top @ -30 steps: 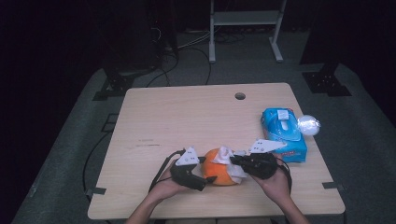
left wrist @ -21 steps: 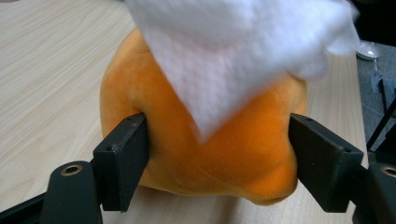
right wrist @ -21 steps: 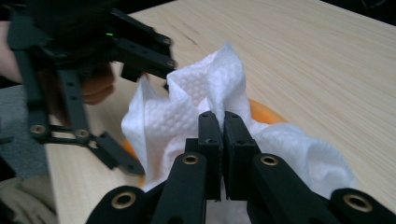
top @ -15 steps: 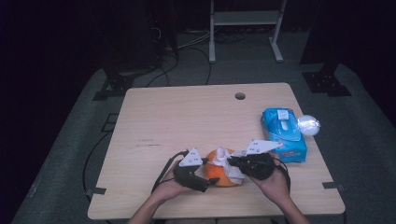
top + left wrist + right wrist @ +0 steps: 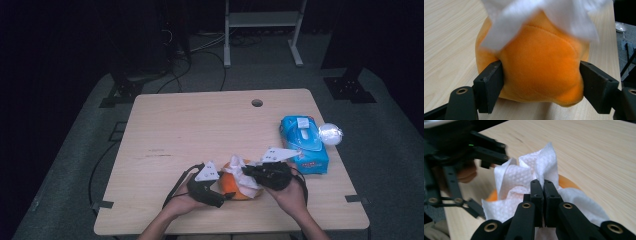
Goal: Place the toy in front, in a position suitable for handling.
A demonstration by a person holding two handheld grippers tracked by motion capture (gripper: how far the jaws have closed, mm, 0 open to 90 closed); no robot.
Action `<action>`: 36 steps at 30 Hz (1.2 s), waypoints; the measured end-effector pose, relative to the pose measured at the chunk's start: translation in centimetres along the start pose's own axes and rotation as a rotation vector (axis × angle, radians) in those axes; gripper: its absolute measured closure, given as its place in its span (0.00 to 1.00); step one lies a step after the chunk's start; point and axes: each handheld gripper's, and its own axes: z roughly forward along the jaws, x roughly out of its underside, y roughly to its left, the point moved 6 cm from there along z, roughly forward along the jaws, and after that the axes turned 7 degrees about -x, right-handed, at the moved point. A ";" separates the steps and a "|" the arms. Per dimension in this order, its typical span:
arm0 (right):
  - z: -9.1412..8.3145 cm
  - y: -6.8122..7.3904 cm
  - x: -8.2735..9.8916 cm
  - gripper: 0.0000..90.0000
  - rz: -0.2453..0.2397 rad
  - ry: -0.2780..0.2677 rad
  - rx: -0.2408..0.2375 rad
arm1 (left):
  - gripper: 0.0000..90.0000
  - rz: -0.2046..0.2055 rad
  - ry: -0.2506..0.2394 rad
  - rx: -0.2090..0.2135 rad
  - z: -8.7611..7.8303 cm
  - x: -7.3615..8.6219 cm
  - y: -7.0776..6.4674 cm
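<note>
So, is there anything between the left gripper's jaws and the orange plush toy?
No. The left gripper has both jaws directly on the orange plush toy; the white tissue, pinched by the right gripper, lies higher up.

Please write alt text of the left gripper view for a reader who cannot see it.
An orange plush toy sits clamped between the left gripper's two black fingers on a light wooden table. A blurred white paper towel drapes over the toy's top.
</note>
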 end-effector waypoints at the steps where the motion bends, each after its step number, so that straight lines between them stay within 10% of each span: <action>1: -0.2 -0.3 0.2 0.97 0.016 -0.006 -0.002 | 0.23 0.002 -0.004 0.004 -0.1 -0.2 0.0; 9: 0.9 2.1 0.4 0.96 -0.041 0.007 -0.082 | 0.20 -0.031 -0.054 -0.007 -0.6 -1.2 0.5; 20: -1.0 -0.7 1.5 0.96 0.060 -0.025 -0.044 | 0.18 -0.055 -0.050 0.041 -0.6 -0.8 0.6; 36: -1.5 -1.3 2.1 0.96 0.064 -0.027 -0.019 | 0.20 -0.050 -0.058 0.023 -0.9 -0.7 1.2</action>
